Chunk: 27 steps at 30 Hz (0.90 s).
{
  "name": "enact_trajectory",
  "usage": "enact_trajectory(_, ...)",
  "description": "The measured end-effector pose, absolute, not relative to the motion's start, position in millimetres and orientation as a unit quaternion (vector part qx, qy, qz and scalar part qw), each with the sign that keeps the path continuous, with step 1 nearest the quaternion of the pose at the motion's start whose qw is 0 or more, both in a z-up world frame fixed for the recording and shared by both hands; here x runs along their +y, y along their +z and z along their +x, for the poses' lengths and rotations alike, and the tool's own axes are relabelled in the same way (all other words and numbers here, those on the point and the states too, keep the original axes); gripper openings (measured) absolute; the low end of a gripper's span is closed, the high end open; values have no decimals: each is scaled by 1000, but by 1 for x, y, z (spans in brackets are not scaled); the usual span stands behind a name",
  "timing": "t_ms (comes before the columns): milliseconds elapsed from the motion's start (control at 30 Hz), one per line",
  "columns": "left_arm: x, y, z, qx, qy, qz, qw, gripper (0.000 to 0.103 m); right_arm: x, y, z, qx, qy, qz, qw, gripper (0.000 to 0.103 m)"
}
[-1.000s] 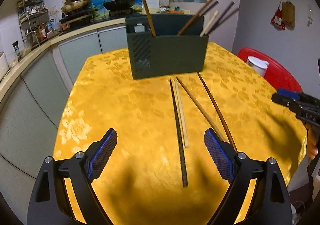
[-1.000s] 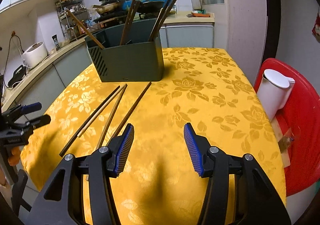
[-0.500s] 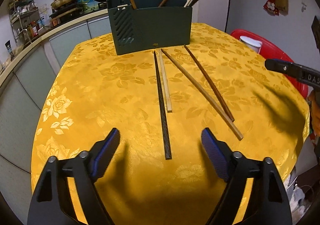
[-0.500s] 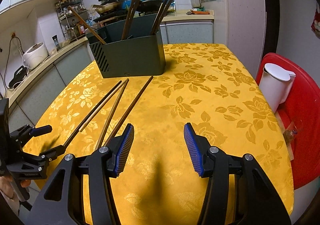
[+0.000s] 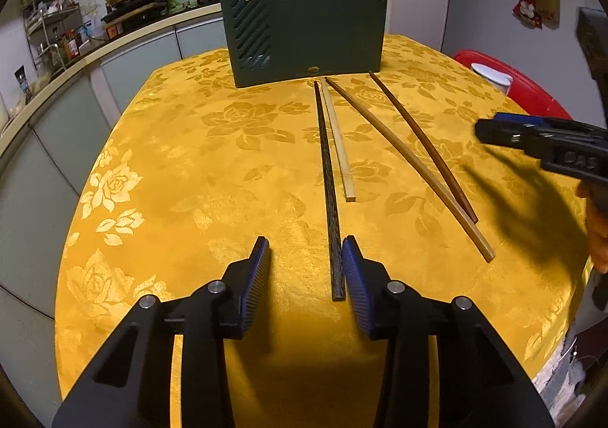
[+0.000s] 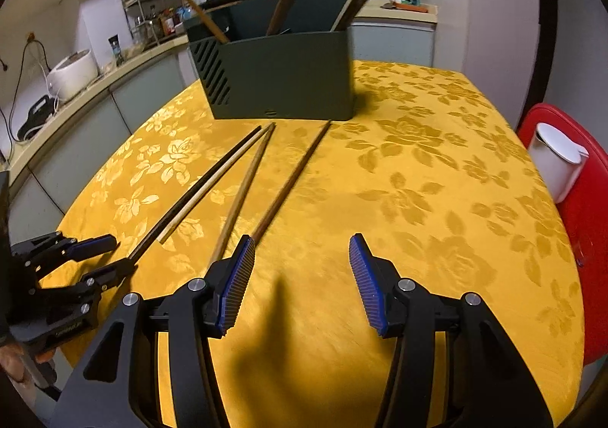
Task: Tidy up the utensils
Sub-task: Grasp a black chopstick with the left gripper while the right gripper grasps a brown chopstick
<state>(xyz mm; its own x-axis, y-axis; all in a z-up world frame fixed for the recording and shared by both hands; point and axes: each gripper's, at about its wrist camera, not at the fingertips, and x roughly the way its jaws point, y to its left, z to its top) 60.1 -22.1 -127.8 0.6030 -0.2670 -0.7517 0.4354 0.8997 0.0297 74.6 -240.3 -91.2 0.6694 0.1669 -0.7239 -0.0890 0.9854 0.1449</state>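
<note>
Four chopsticks lie loose on the yellow tablecloth (image 5: 171,169), all running from the grippers toward the dark green holder (image 5: 307,36) at the far end. Holder already has several chopsticks standing in it.

Left gripper (image 5: 306,268): jaws have just been closing, now straddling the near end of the black chopstick (image 5: 328,184). The stick sits against the right pad (image 5: 355,276); the left pad is apart from it with tablecloth showing between, so no grip yet. Pale chopstick (image 5: 338,139) lies just right of the black one, shorter. Tan chopstick (image 5: 406,165) and reddish-brown chopstick (image 5: 425,143) lie further right, near ends almost touching.

Right gripper (image 6: 300,272): jaws apart, nothing between them, only cloth. The reddish-brown stick's near end lies by its left pad (image 6: 237,283), outside the gap. White jug (image 6: 556,162) on a red stool (image 6: 585,276) off to its right.
</note>
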Motion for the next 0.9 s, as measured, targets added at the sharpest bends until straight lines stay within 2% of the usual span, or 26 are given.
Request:
enact_trajectory(433,-20,-128,59,397,-201,99,890,39,-212,-113,113,446,51,1,894,51)
enact_trajectory(900,-21,-128,57,396,-202,100,890,37,-248,-115,89,446,15,-11,895,50)
